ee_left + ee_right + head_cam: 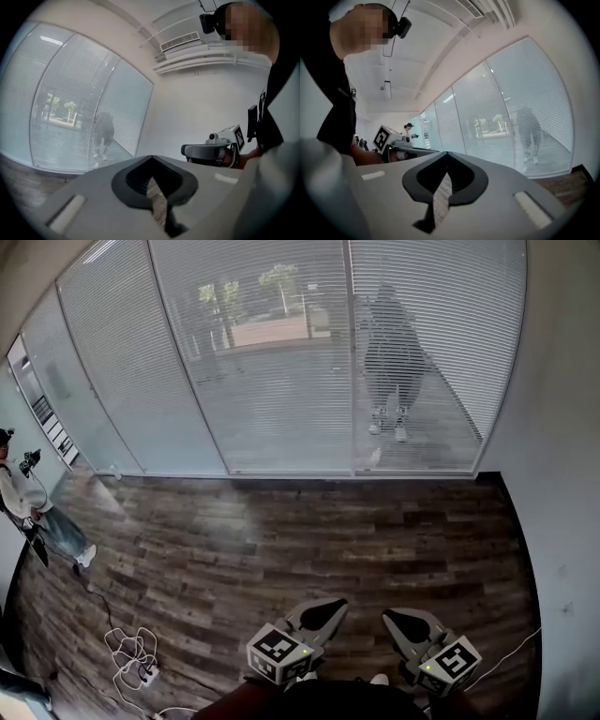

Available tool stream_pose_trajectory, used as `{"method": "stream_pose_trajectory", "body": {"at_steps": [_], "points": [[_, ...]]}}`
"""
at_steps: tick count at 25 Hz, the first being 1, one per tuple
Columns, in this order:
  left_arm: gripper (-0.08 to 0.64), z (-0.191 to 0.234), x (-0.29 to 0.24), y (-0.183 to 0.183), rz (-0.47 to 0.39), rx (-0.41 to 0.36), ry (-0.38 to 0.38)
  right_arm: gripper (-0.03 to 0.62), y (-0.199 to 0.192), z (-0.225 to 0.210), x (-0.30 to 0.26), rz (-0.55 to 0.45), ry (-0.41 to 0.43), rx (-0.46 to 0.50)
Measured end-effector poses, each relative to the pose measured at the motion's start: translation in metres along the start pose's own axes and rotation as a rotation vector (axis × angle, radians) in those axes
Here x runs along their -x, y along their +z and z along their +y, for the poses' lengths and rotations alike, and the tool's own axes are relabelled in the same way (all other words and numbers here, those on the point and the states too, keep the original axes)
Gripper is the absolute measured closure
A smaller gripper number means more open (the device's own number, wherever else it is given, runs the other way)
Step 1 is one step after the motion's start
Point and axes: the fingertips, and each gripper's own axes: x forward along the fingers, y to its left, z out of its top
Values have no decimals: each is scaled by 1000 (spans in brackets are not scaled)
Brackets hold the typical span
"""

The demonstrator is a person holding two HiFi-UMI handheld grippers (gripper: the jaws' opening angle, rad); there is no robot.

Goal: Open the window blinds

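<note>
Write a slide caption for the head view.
Both shut, left gripper and right gripper face lowered blinds across wood floor.

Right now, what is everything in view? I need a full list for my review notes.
white slatted window blinds: several panels, white, lowered over the glass wall ahead
person in a dark jacket: one, dark, outside behind the blinds, right of centre
person in a pale top: one, indoors, far left by the glass
dark wood plank floor: one, brown, from the window to the grippers
tangled white cable with power strip: one, white, floor at lower left
thin white cable: one, white, floor at lower right
plain wall: one, white, right side
left gripper: one, grey, bottom centre, fingers together, empty
right gripper: one, grey, beside it, fingers together, empty
</note>
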Motion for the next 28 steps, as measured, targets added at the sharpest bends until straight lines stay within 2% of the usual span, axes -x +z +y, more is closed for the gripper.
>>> {"method": "stream_pose_trajectory", "body": {"at_steps": [2, 4, 9, 13, 18, 23, 25, 28], "points": [[558, 1, 3, 1, -4, 6, 3, 565, -3, 12, -4, 16, 21, 52], [559, 2, 6, 0, -4, 7, 6, 565, -8, 14, -6, 35, 2, 79], [558, 3, 12, -3, -3, 2, 12, 565, -17, 5, -5, 62, -30, 28], [559, 4, 20, 1, -3, -3, 17, 565, -15, 3, -5, 68, -48, 25], [559, 6, 21, -2, 0, -13, 20, 565, -7, 7, -10, 27, -41, 10], [558, 7, 22, -5, 18, -71, 28, 565, -12, 19, -12, 50, -39, 109], [558, 7, 25, -3, 18, -75, 25, 565, -11, 23, -13, 53, -44, 84], [558, 17, 34, 7, 5, -41, 18, 565, -8, 22, -23, 61, -64, 28]]}}
